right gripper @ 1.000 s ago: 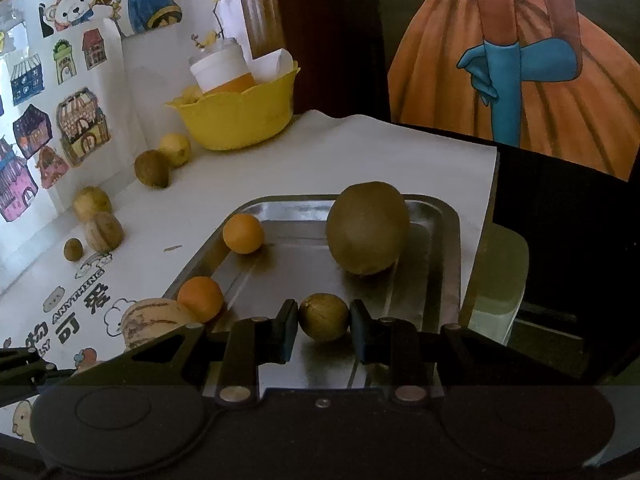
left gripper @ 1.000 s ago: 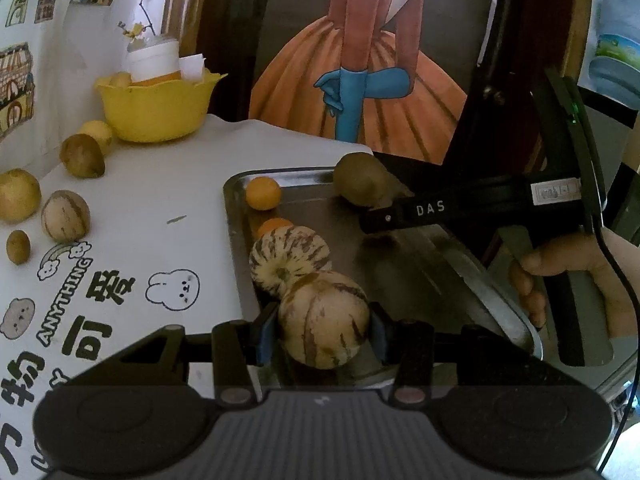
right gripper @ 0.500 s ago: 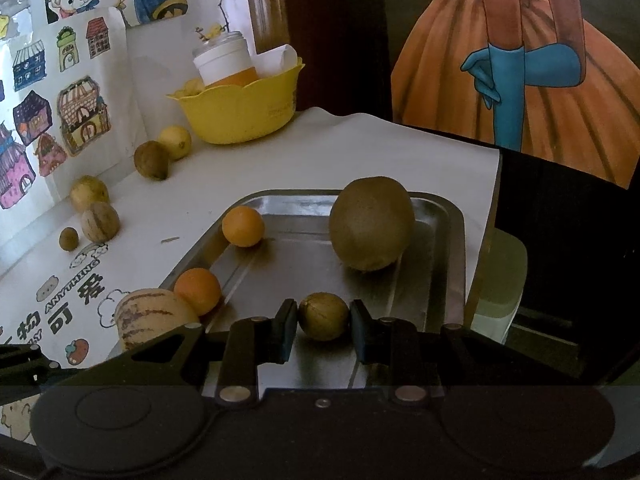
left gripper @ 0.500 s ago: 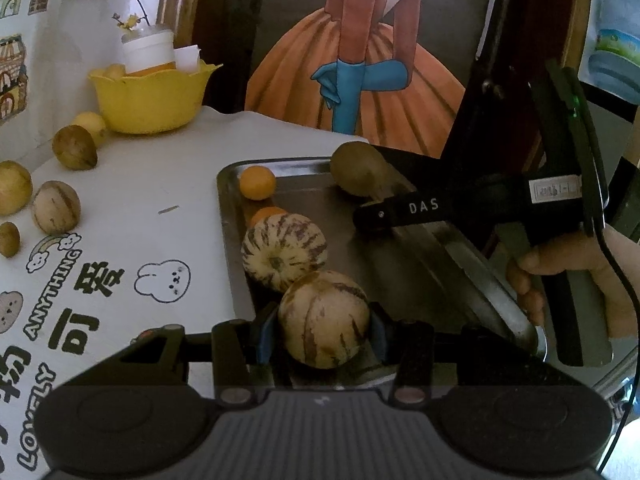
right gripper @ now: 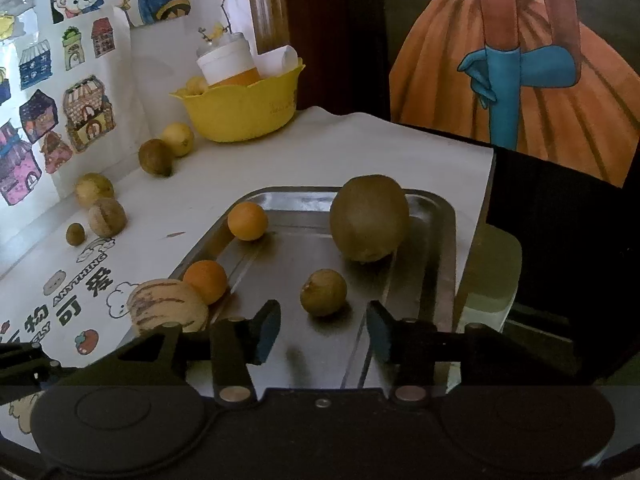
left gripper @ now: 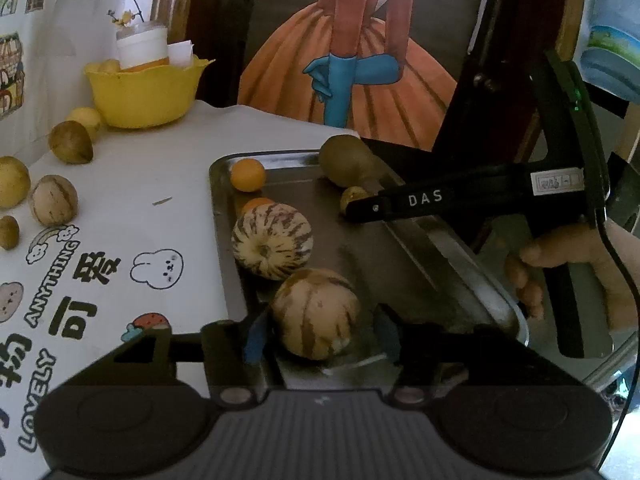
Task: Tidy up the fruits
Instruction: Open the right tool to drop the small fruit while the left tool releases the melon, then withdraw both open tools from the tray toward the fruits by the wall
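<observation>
A white cloth printed with cartoon rabbits and lettering covers the worktop. At its far left corner a yellow scalloped bowl holds a white-capped jar and a slip of white paper. Cartoon house stickers line the left wall, and a painted orange-skirted figure with blue gloves stands behind.

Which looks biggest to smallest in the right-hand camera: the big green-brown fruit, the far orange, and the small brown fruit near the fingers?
1. Big green-brown fruit, clearly largest.
2. Small brown fruit and far orange look alike; the brown one sits nearer the camera, so I won't rank them.
</observation>
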